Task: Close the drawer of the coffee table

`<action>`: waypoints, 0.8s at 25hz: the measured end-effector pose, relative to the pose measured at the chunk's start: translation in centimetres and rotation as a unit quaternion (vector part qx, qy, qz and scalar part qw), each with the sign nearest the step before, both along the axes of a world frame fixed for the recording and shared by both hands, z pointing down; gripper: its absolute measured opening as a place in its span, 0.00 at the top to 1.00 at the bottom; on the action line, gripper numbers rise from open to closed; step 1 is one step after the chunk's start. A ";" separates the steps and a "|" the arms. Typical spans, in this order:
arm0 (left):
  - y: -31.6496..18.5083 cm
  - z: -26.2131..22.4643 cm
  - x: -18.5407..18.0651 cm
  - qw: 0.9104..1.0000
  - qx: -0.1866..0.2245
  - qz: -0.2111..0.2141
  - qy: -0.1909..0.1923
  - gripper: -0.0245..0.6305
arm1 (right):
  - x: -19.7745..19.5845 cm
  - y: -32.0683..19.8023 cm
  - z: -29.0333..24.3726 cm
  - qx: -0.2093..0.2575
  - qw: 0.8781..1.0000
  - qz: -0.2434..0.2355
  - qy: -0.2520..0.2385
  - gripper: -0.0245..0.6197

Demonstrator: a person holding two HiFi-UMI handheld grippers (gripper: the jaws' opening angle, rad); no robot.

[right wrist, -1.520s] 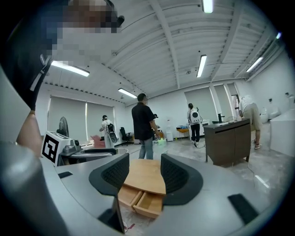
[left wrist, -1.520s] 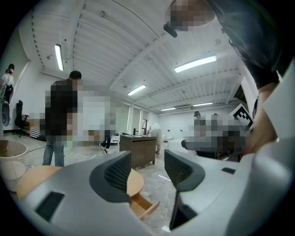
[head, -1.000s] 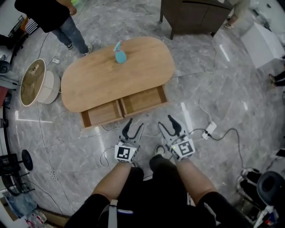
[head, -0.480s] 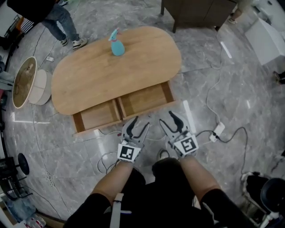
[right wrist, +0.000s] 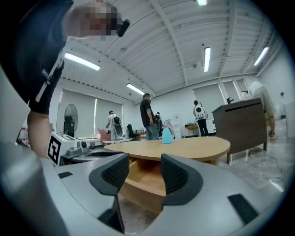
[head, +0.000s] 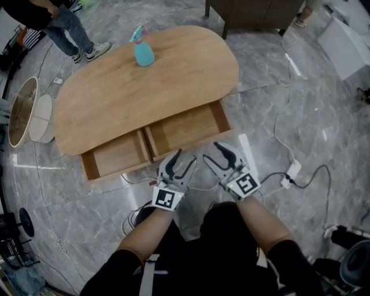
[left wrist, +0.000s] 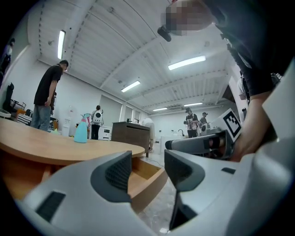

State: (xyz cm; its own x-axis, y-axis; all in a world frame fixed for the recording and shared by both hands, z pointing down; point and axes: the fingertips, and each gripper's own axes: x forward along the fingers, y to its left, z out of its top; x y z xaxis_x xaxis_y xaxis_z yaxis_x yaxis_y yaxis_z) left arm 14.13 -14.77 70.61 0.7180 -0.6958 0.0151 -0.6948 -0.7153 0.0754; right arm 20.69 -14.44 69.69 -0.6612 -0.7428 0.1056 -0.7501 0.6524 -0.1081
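The oval wooden coffee table point(head: 144, 81) has two drawers pulled out side by side on its near edge: the left drawer point(head: 113, 157) and the right drawer point(head: 186, 127). Both look empty. My left gripper point(head: 184, 157) is open just in front of the right drawer's front panel. My right gripper point(head: 213, 151) is open beside it, near that drawer's right corner. In the left gripper view the open left gripper point(left wrist: 150, 168) frames the drawer point(left wrist: 144, 177). In the right gripper view the right gripper point(right wrist: 143, 173) frames the same drawer point(right wrist: 146, 179). Neither holds anything.
A blue spray bottle point(head: 142, 52) stands on the table's far side. On the floor lie cables and a white power strip point(head: 290, 173) to my right. A round side table point(head: 26, 113) stands left, a dark cabinet point(head: 254, 11) behind. A person point(head: 55, 23) stands far left.
I have come closer to the table. Both grippers have moved forward and now sit right at the right drawer's front; both stay open.
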 end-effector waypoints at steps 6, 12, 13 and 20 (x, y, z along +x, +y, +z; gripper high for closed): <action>-0.3 3.5 -0.4 1.000 -0.008 -0.012 0.017 0.63 | 0.5 -0.6 4.0 0.015 0.998 -0.047 0.037 0.64; 0.0 6.5 -0.5 1.000 -0.023 -0.015 0.008 0.63 | 1.6 -1.5 7.6 -0.013 0.999 -0.039 0.033 0.64; -0.1 7.0 -0.7 0.999 -0.028 -0.018 0.008 0.63 | 1.6 -1.7 8.1 -0.018 0.998 -0.041 0.034 0.64; 0.5 10.5 -0.1 0.998 -0.057 -0.019 -0.004 0.63 | 0.1 -0.7 12.6 -0.059 0.994 -0.077 0.059 0.64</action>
State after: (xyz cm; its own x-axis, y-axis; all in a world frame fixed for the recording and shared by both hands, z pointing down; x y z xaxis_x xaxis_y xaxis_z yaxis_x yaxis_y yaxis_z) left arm 14.01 -14.24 81.07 0.6914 -0.7153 0.1013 -0.7214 -0.6760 0.1503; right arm 20.79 -15.15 82.30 -0.7436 -0.6122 0.2689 -0.6548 0.7481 -0.1074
